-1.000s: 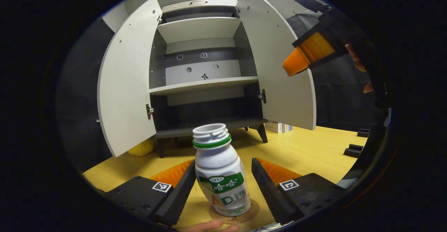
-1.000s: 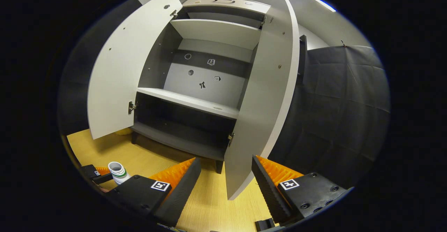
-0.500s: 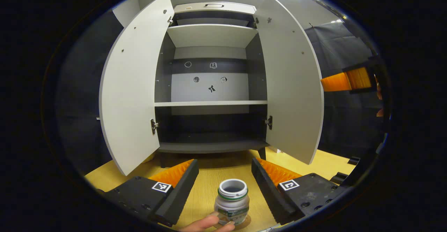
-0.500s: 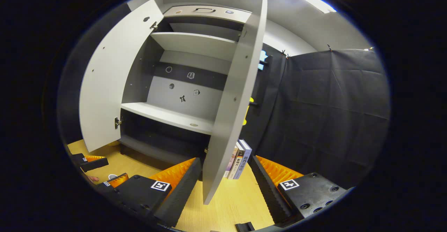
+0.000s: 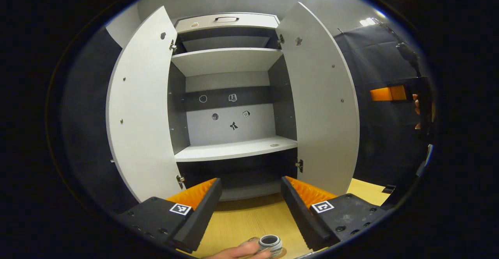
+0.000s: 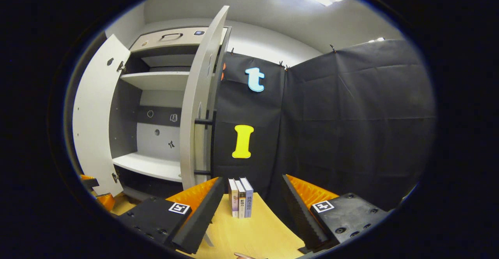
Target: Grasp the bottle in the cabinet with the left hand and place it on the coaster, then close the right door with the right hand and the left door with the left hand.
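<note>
Now the left gripper (image 5: 251, 198) has risen off the bottle (image 5: 270, 243); both grippers' jaws gape empty.

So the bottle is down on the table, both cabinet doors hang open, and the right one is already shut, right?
Not quite: the right door is open too, swung out from the cabinet in the left gripper view, like the left door. The rest holds: the bottle stands on the table, released, between the open jaws of the left gripper.

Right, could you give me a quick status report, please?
Left gripper open, empty. Right gripper open, beside right door. Bottle down on table; both doors open. Nothing blocking.
</note>
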A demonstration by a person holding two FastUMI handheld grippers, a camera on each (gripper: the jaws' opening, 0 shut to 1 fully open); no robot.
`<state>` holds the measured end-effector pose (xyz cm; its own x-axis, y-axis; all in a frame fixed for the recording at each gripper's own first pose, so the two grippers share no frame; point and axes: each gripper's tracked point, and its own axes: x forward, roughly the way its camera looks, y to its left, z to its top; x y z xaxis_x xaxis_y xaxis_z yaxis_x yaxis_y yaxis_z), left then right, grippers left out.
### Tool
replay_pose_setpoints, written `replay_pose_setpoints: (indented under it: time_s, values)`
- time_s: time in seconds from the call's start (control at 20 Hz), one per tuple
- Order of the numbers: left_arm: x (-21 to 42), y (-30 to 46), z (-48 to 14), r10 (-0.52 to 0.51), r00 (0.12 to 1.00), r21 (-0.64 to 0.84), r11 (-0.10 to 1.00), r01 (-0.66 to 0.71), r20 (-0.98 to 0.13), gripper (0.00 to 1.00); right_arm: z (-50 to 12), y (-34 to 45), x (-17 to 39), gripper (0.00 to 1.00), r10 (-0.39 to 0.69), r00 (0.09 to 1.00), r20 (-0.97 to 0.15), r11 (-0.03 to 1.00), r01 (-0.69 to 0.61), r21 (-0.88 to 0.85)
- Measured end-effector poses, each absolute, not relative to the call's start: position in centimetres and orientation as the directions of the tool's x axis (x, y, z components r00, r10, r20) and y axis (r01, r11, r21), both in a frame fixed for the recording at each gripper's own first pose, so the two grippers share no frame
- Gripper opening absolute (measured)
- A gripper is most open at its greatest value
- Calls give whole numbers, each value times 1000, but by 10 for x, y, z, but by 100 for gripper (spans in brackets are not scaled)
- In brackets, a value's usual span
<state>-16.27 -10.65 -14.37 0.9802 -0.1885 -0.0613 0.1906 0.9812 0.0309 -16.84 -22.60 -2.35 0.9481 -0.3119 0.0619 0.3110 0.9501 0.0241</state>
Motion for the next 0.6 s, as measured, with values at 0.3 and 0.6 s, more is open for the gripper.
replay_pose_setpoints:
  time_s: [0.3,0.6]
  values:
    - [-189,-91,-111,-142,987,64,987,147,-73,96,-13,-210,-136,98,-224,974,40,972,220,81]
    - [-210,-46,-117,-25,992,-6,1000,25,-125,96,-10,-191,-127,95,-155,987,46,988,156,-16]
